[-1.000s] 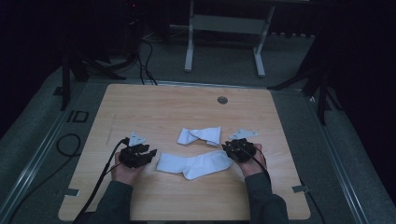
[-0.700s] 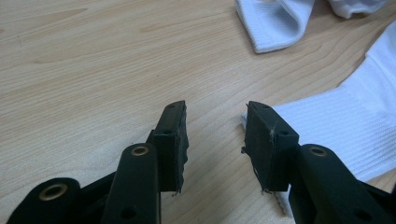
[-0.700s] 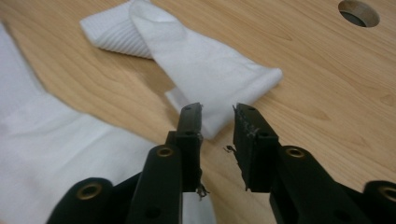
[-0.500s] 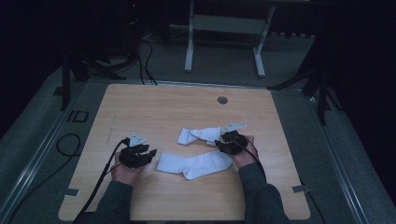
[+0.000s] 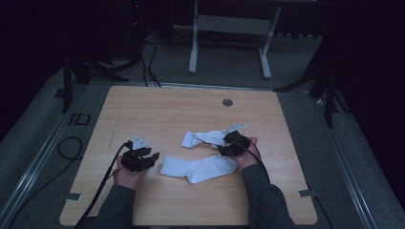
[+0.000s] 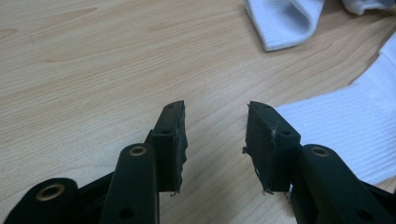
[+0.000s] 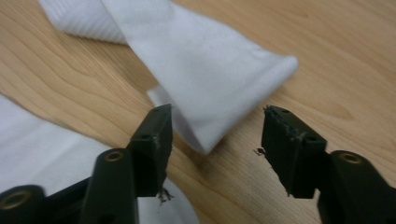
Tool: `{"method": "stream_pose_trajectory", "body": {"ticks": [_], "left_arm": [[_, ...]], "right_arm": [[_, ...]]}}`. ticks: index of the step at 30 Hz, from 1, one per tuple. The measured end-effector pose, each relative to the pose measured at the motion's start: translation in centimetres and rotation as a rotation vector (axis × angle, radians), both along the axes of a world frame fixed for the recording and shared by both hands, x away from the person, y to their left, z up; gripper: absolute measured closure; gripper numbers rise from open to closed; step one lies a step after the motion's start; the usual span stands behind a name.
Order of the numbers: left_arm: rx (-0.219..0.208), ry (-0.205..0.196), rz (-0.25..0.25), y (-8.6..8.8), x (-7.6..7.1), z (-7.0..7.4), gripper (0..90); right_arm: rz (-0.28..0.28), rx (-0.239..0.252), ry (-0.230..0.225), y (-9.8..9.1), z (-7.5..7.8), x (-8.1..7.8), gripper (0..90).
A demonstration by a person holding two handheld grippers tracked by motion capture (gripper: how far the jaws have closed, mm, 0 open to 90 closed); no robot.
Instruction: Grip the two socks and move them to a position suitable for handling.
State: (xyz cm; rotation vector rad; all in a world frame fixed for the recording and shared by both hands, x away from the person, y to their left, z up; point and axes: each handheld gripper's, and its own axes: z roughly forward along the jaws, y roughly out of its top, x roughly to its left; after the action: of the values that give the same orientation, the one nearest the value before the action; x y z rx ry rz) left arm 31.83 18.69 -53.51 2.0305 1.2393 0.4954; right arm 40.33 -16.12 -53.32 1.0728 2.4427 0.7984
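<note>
On the wooden table (image 5: 157, 114) lie two white socks. The far sock (image 5: 203, 139) lies a little beyond the middle of the table, stretching from left to right, and its right end reaches the right gripper (image 5: 228, 144). The near sock (image 5: 198, 168) lies closer to the person, between the two hands, bent at the heel, with one end pointing toward the left gripper (image 5: 152, 160).

The right gripper sits at the right end of the far sock, held by the person's right hand (image 5: 248, 153). Its jaws have just been opening and now stand wide apart. In the right gripper view, the folded end of the far sock (image 7: 205, 74) lies on the table in front of the gap between the jaws, its tip just reaching in between them, and neither pad presses on the cloth. A part of the near sock (image 7: 42, 154) shows at the lower left of that view, beside the left-hand jaw.

The left gripper rests low over the table at the left, in the person's left hand (image 5: 126, 175), and points toward the near sock. Its jaws stand apart with bare wood between them. In the left gripper view the ribbed cloth of the near sock (image 6: 355, 130) lies just beside the right-hand jaw; whether it touches the jaw is hard to tell. The far sock (image 6: 285, 23) shows at the top of that view, well apart from the jaws.
</note>
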Motion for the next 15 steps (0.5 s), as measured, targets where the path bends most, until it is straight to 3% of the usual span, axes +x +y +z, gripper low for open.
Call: {"method": "stream_pose_trajectory", "body": {"ticks": [6,11,15], "left_arm": [[0.001,-0.001,0.002,-0.02,0.04,-0.06,57.9],[0.005,-0.003,0.002,0.01,0.02,-0.03,57.9],[0.007,-0.003,0.004,0.01,0.04,-0.06,57.9]], "right_arm": [[-0.017,-0.01,0.026,-0.23,-0.39,0.4,60.3],[-0.022,-0.014,0.017,-0.47,-0.28,0.49,76.8],[-0.027,-0.006,0.008,-0.86,0.08,0.54,85.0]]}}
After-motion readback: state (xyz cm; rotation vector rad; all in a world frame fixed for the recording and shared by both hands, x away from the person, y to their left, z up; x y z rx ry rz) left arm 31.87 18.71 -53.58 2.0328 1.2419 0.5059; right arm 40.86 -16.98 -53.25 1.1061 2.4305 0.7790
